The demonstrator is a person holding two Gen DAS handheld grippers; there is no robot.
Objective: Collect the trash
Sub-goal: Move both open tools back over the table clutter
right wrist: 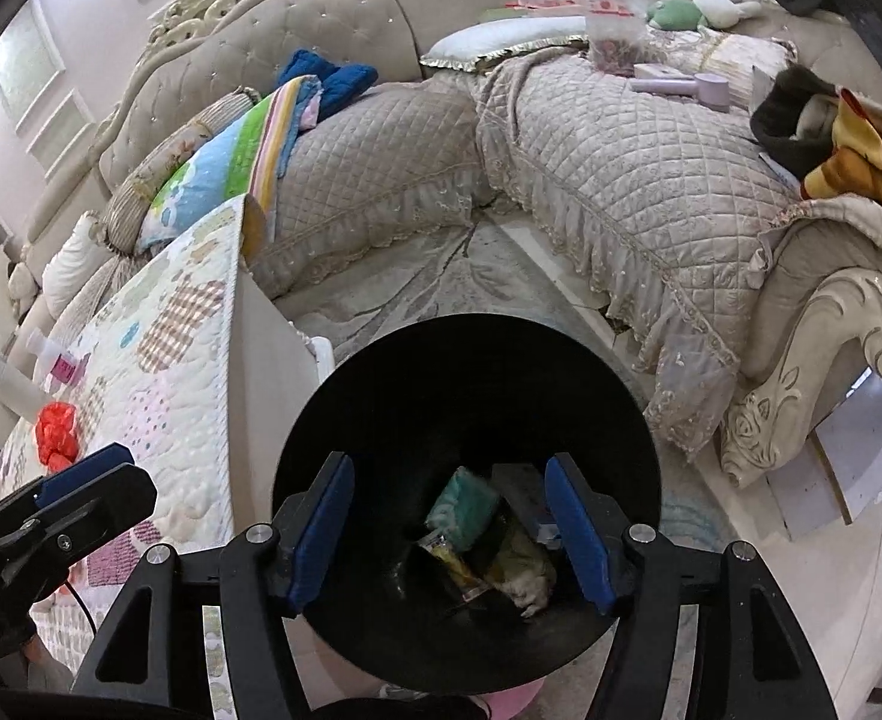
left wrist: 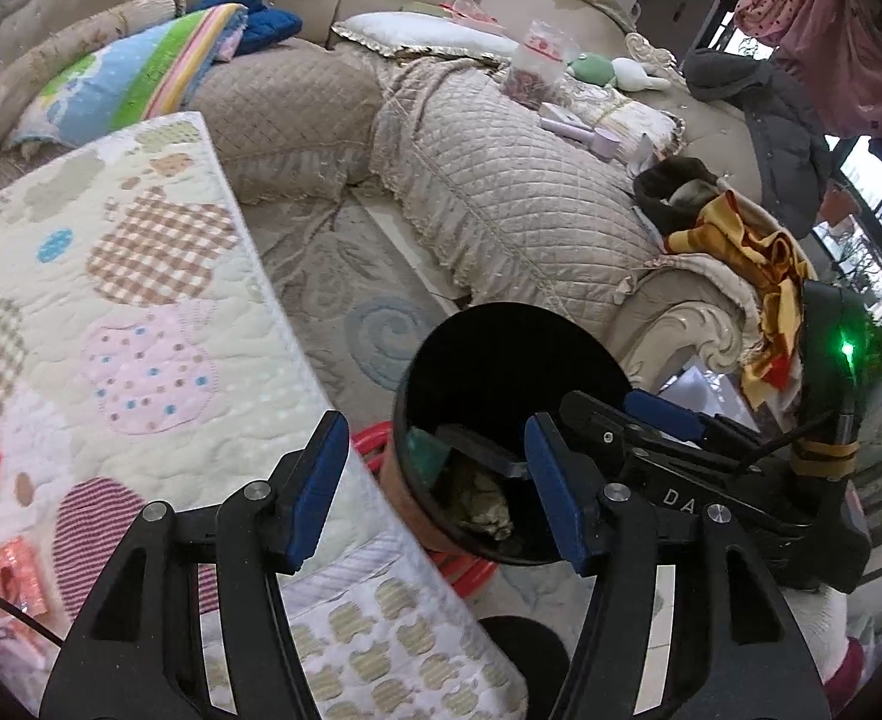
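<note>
A black round bin (right wrist: 471,372) stands on the floor beside the quilt-covered table (right wrist: 171,360). Inside it lie a teal packet (right wrist: 465,501), a yellow wrapper (right wrist: 450,558) and crumpled paper (right wrist: 525,570). My right gripper (right wrist: 450,528) hangs open right above the bin's mouth, with nothing between its blue pads. My left gripper (left wrist: 435,480) is open and empty too, over the table's edge and the bin's (left wrist: 501,354) near rim. A red crumpled plastic piece (right wrist: 57,429) and a pink wrapper (left wrist: 9,576) lie on the table.
A beige quilted corner sofa (right wrist: 621,180) wraps around behind, loaded with pillows, a striped blanket (right wrist: 231,168), a plush toy and clothes. Patterned carpet (left wrist: 345,276) lies between sofa and table. A white tube (right wrist: 12,384) rests on the table's far end. A red hoop (left wrist: 465,576) sits under the bin.
</note>
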